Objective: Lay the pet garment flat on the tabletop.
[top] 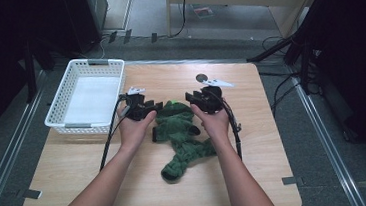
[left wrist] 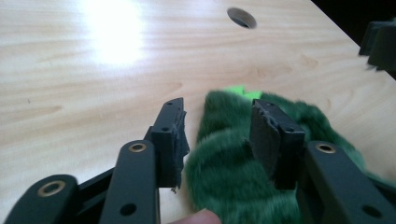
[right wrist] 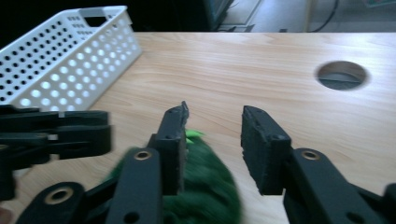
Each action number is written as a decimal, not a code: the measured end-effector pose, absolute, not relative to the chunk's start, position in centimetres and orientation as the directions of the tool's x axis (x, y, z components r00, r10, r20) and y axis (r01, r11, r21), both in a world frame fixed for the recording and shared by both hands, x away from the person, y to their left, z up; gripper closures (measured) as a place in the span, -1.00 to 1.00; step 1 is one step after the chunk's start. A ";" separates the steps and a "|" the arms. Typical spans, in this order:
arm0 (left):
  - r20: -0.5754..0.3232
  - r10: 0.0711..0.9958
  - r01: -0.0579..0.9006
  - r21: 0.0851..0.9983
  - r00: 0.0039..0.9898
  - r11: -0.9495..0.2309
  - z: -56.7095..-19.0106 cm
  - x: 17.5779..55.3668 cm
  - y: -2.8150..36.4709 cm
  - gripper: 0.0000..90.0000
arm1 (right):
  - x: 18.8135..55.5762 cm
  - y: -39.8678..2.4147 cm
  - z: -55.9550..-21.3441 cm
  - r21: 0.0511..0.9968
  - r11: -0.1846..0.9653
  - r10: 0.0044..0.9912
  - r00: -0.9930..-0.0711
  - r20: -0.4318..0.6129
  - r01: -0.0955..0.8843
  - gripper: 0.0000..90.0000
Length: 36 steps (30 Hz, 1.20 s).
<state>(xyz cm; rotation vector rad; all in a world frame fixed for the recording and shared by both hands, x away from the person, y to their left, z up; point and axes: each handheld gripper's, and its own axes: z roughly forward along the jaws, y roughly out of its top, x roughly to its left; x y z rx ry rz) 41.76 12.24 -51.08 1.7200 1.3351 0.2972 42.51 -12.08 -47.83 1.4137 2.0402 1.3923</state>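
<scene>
A dark green fuzzy fabric item, like a plush garment or toy, lies crumpled in the middle of the wooden table. My left gripper hovers at its upper left edge. In the left gripper view the jaws stand apart with the green fuzz bulging up between them, and the left pad is clear of it. My right gripper is at the item's upper right. In the right gripper view its jaws are open with bare table between them and the green fabric below the left jaw.
A white perforated basket stands at the table's left back corner, seen also in the right gripper view. A round cable hole lies behind the grippers. Cables trail from both grippers toward the front edge.
</scene>
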 end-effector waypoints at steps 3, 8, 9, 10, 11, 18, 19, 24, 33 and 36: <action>-0.324 0.848 0.659 0.751 0.420 -0.040 -52.0 42.4 11.2 0.48 | 43.4 -9.5 -48.9 0.800 0.127 0.838 -0.495 0.230 0.586 0.52; -0.273 0.843 0.690 0.708 0.463 -0.149 -53.5 42.3 9.9 0.66 | 44.0 -8.0 -52.6 0.688 0.271 0.861 -0.489 0.139 0.673 0.77; -0.261 0.845 0.691 0.705 0.466 -0.163 -53.6 42.3 9.8 0.67 | 44.0 -8.4 -53.1 0.685 0.266 0.861 -0.486 0.147 0.678 0.80; -0.255 0.848 0.691 0.703 0.465 -0.167 -53.9 42.4 9.8 0.68 | 43.9 -8.6 -53.4 0.689 0.262 0.861 -0.486 0.150 0.676 0.82; -0.262 0.847 0.698 0.696 0.462 -0.166 -54.1 42.5 9.8 0.69 | 43.8 -8.9 -53.7 0.689 0.256 0.860 -0.485 0.157 0.678 0.84; -0.180 0.856 0.652 0.727 0.484 -0.216 -54.4 42.3 9.1 0.72 | 42.2 -8.9 -54.5 0.742 0.221 0.868 -0.474 0.146 0.633 0.91; -0.182 0.855 0.652 0.726 0.486 -0.216 -54.4 42.2 9.1 0.72 | 41.8 -8.8 -54.5 0.742 0.215 0.872 -0.467 0.148 0.635 0.92; -0.189 0.849 0.652 0.726 0.494 -0.219 -54.4 41.8 8.9 0.71 | 40.2 -8.8 -54.5 0.715 0.082 0.891 -0.372 0.259 0.695 0.87; -0.266 0.808 0.588 0.800 0.526 -0.119 -51.9 38.4 12.0 0.16 | 38.0 -12.5 -49.8 0.788 -0.106 0.824 -0.390 0.411 0.606 0.36; -0.273 0.801 0.606 0.784 0.533 -0.136 -52.1 36.5 13.1 0.10 | 36.1 -13.6 -48.3 0.790 -0.012 0.791 -0.478 0.383 0.613 0.22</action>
